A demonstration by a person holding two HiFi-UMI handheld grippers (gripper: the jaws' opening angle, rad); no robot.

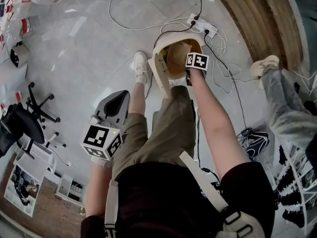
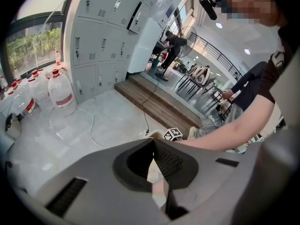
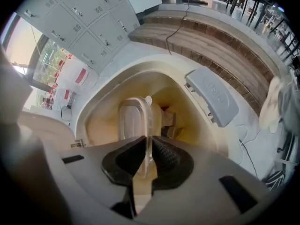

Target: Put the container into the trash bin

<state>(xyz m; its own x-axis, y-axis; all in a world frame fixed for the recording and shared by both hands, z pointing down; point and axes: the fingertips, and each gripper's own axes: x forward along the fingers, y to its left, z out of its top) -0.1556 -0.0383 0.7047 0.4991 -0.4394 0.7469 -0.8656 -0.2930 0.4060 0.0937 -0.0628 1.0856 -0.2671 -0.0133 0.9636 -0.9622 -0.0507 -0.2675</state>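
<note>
Container [image 3: 133,120], clear plastic with rounded corners, stands on edge in my right gripper [image 3: 149,157], whose two ribbed pads are closed down to the thickness of its thin wall and pinch that wall between them. In the right gripper view the container hangs inside the mouth of the trash bin [image 3: 110,83], below the cream rim and in front of the yellowish inner wall, with some pale rubbish lying deeper down beyond it. From the head view my right arm reaches straight down to the bin, the marker cube [image 1: 197,61] sitting just over the opening, and the bin's lid [image 1: 159,76] stands open on the side nearer my left leg. My left gripper [image 2: 153,144] is held out beside my left thigh, well apart from the bin; its pads meet at the tips and have nothing between them. A white power strip [image 1: 202,26] and loose cables lie on the pale floor just past the bin, and water bottles [image 2: 60,90] stand by the grey lockers [image 2: 98,36].
</note>
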